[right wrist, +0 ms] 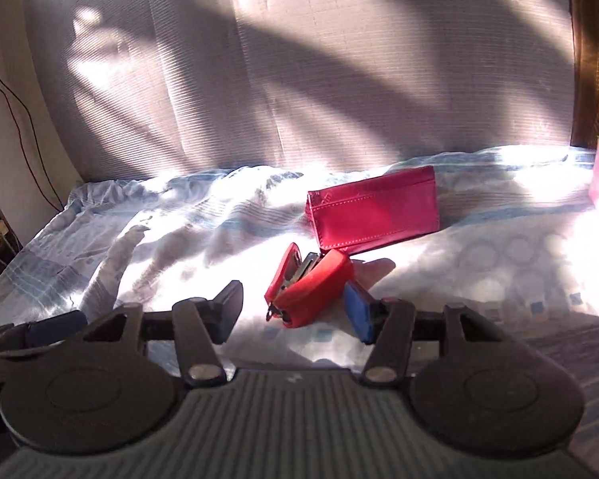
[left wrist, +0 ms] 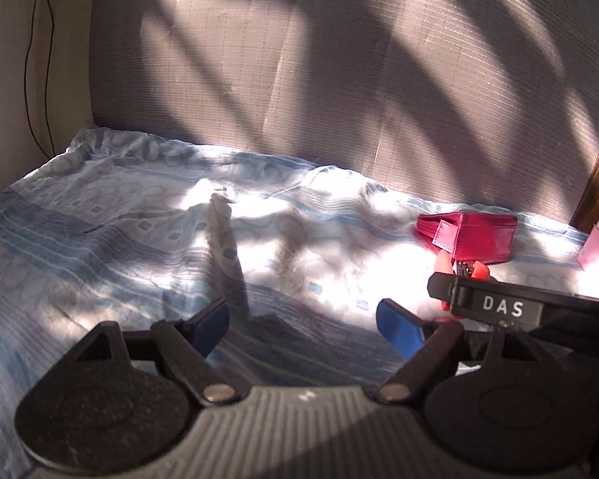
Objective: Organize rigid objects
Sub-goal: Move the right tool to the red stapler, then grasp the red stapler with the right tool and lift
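Blue-padded and black, the right gripper (right wrist: 295, 311) stands with its 2 jaws apart and nothing pinched, and a small red plastic stapler (right wrist: 309, 289) lies on the pale blue patterned bedsheet (right wrist: 499, 255) between the fingertips, just beside the right-hand pad (right wrist: 357, 315). Beyond the stapler, touching or nearly touching it, sits a pink-red stitched leather wallet (right wrist: 373, 207). The left gripper (left wrist: 303, 329), also open and empty, hangs over bare sheet with that wallet (left wrist: 469, 235) ahead to its right.

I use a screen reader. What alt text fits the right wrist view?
An open gripper points at a red stapler lying on a sunlit blue bedsheet, nothing gripped. A pink wallet stands just behind the stapler.
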Tool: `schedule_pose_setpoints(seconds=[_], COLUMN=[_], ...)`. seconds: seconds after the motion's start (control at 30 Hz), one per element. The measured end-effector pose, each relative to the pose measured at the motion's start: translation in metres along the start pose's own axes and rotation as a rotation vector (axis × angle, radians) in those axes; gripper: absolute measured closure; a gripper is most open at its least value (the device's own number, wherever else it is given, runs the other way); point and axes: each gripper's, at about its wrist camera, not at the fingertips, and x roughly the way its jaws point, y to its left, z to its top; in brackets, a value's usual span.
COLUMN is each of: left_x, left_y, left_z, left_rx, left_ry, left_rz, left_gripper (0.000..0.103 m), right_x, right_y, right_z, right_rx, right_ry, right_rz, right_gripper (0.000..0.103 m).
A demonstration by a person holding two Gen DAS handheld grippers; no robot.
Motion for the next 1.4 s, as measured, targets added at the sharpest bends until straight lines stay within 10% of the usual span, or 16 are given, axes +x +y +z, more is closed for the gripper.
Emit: schedule_pose_setpoints(seconds=[0.2,0.87,1.07,1.27,1.4], left_x=[0.001,-0.002,-0.024,-0.059,-0.082], left_y=[-0.001,-0.017,-0.049,-0.077,-0.085], left_z=[0.000,-0.005,-0.024,-0.052,-0.069], left_rx=[0.000,0.097,0.237,0.182,0.113], left_ry=[0.008,0.000,-0.012,0.184,0.279], left_rz=[-0.009,-0.040,-0.203,-0.563,-0.653], left_gripper=[0.019,0.019,0.019,0.028,0.028], right_x=[0.007,-0.164,-0.212,-0.222,-0.221], right_y=[0.000,-0.032,-0.058,-0.062,-0.063], right_z=[0.001,-0.110,-0.143,-0.150,-0.148], right_rx=[-0.040,-0.255,-0.151,-0.134,-0.138], right_ry=[0.010,0.001,-0.038,-0.052,-0.062], right_rz=[-0.033,0.063,0.000,-0.008,-0.007], right_gripper=[0.059,0.060,0.056,0.055,0.052])
